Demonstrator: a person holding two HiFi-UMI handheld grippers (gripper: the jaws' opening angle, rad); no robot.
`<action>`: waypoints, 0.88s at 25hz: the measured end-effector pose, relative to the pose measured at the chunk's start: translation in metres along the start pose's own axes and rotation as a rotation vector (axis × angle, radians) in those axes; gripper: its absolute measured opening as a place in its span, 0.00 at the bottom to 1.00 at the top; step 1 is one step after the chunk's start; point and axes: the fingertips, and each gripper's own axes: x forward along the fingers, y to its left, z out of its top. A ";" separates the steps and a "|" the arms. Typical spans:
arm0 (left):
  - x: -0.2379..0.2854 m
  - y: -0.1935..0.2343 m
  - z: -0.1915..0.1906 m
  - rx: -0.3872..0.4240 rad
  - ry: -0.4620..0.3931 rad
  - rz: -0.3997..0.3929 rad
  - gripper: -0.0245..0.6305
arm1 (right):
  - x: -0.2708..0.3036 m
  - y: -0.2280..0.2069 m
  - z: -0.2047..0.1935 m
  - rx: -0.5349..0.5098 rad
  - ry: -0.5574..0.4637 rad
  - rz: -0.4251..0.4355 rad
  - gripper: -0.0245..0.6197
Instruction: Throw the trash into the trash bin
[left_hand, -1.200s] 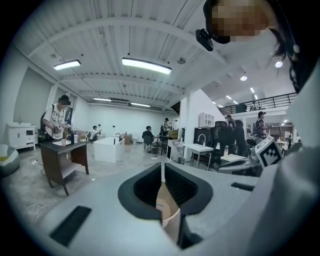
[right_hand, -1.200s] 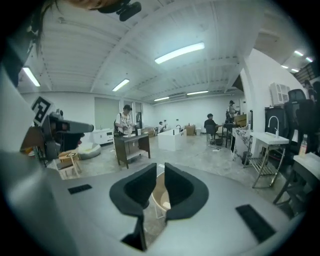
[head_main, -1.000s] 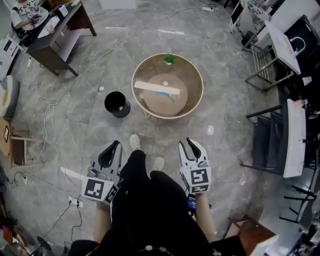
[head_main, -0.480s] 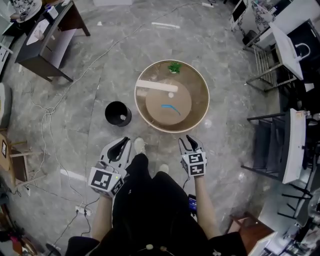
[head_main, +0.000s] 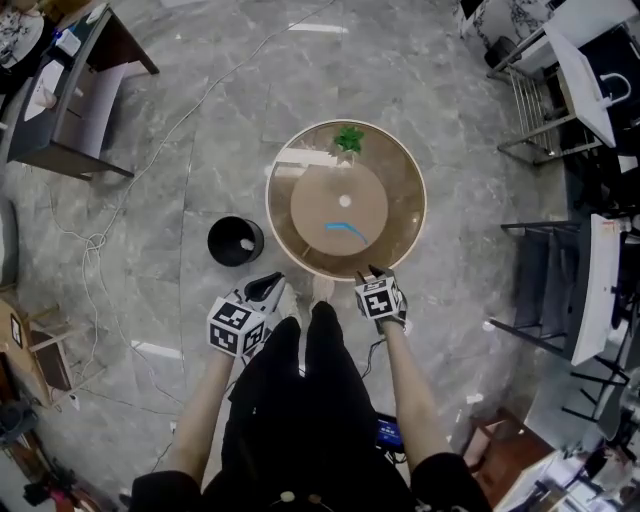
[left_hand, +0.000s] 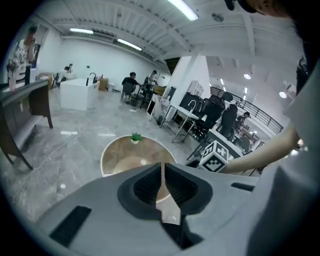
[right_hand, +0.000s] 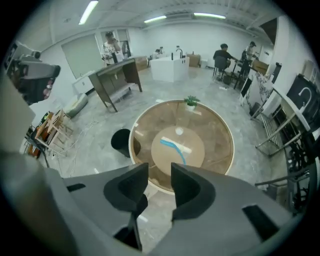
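Grey stone floor (head_main: 150, 150) lies all round our round glass table (head_main: 405, 175), where the blue strip of trash (head_main: 345, 228) sits near the middle. The black trash bin (head_main: 235, 240) stands just beside the table at about its eight o'clock. Our left claw (head_main: 270, 286) is nearly closed and our right claw (head_main: 370, 272) stands apart, both empty, so we think the right one should reach to twelve o'clock and pinch the strip across its thin side. It must clear the table's near rim, but the floor toward the bin looks free.
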 end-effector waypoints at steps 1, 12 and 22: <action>0.013 0.002 -0.007 -0.044 0.026 -0.014 0.08 | 0.017 -0.010 -0.004 0.011 0.035 -0.009 0.26; 0.098 0.023 -0.107 -0.750 0.173 0.048 0.08 | 0.149 -0.079 -0.019 -0.116 0.266 -0.021 0.28; 0.136 0.062 -0.101 -0.849 0.167 0.087 0.08 | 0.213 -0.102 -0.021 -0.153 0.344 -0.117 0.09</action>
